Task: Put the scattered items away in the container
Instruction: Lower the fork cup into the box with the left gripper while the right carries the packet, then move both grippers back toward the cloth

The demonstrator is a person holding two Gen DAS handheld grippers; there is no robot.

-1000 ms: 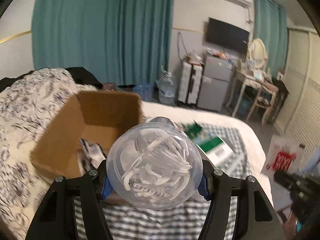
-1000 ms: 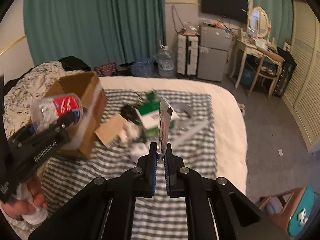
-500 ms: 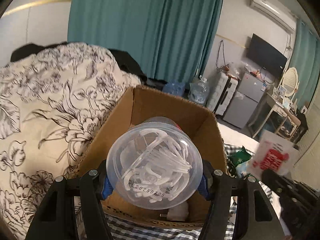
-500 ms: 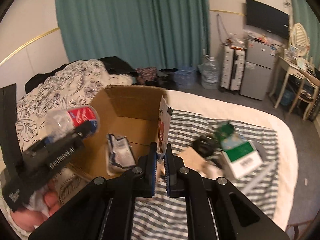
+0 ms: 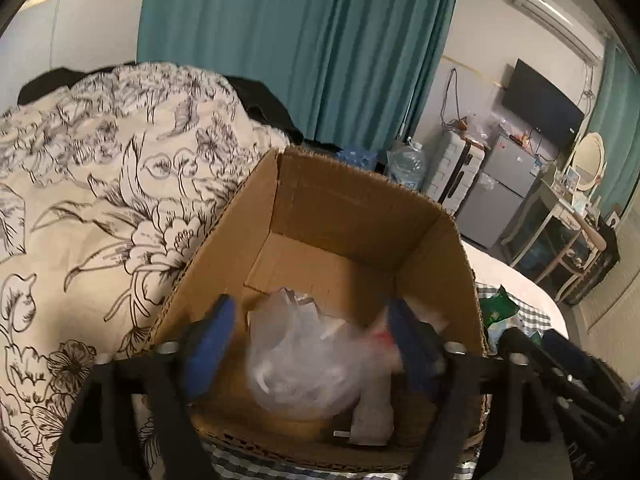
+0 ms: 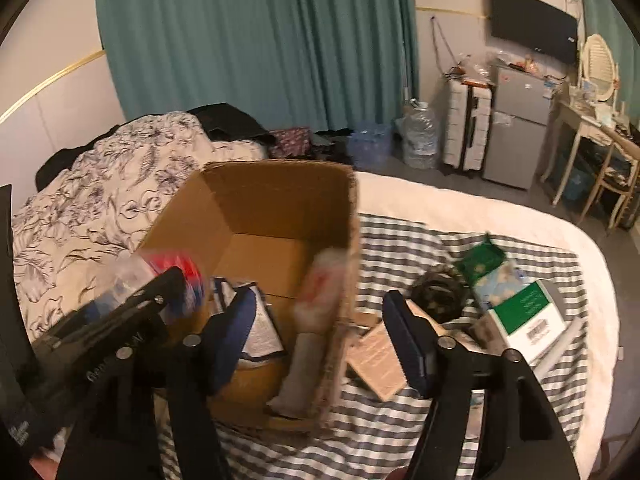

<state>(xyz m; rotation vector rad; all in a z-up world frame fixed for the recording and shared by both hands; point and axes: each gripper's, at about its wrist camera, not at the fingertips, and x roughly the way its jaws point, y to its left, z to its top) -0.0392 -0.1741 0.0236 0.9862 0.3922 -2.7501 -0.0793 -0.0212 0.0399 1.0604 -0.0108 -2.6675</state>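
Apparently at release: left gripper [image 5: 308, 344] and right gripper [image 6: 320, 340] both hung wide open and empty over the box [image 6: 256, 204], jar [image 5: 304, 364] and packet [image 6: 316, 320] inside; next, fetch items [image 6: 524, 316] beside the box.

Home bedroom, bed [image 6: 460, 208] with floral duvet [image 5: 100, 200], teal curtains [image 6: 256, 40], wall television [image 6: 532, 24], vanity mirror [image 6: 599, 66]

The cardboard box [image 6: 276, 200] is open-topped; its far half is bare, its near half crowded with a clear jar [image 5: 304, 360] and packets [image 6: 260, 328].
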